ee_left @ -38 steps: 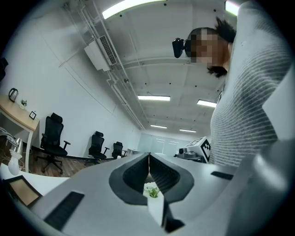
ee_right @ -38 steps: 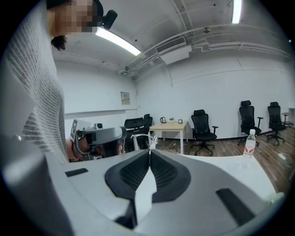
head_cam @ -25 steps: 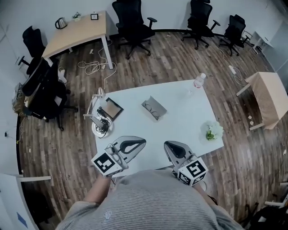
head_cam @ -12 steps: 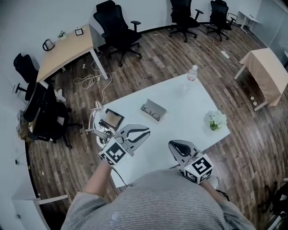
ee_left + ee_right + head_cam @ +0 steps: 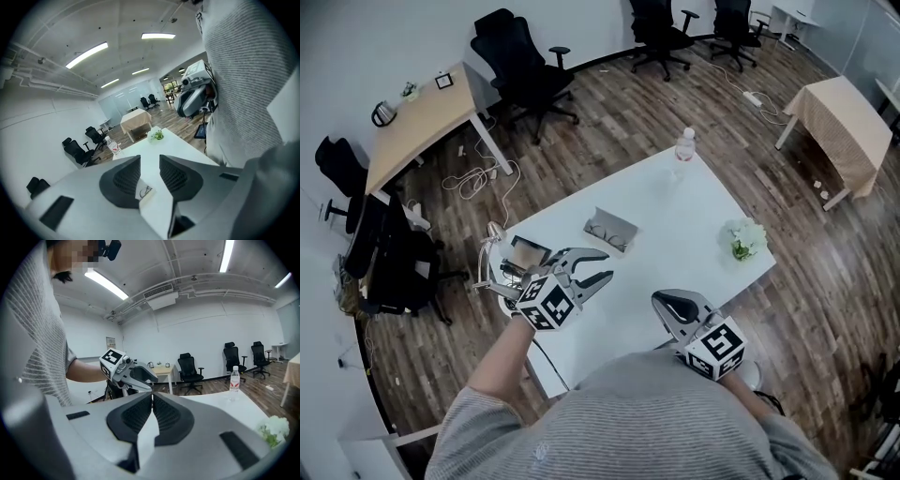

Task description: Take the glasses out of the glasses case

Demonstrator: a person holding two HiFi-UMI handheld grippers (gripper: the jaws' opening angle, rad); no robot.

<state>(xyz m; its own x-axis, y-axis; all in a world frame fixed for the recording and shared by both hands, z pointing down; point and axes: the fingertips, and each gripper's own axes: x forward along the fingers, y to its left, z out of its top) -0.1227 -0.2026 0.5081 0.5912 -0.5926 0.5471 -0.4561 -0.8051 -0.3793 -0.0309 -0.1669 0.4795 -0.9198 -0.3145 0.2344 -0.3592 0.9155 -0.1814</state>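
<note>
An open grey glasses case lies mid-table with dark-framed glasses inside it. My left gripper hovers just in front of the case, jaws apart and empty. In the left gripper view the case shows low between the jaws of that gripper. My right gripper is held near the table's front edge, jaws together with nothing in them; in its own view the tips meet, and the left gripper shows beyond them.
On the white table stand a water bottle at the far corner, a small flowering plant at the right edge, and a lamp base with a dark box at the left edge. Office chairs and a wooden desk stand beyond.
My left gripper has moved forward over the table to just short of the case. The right gripper has stayed near the front edge. The head view has swung a little.
</note>
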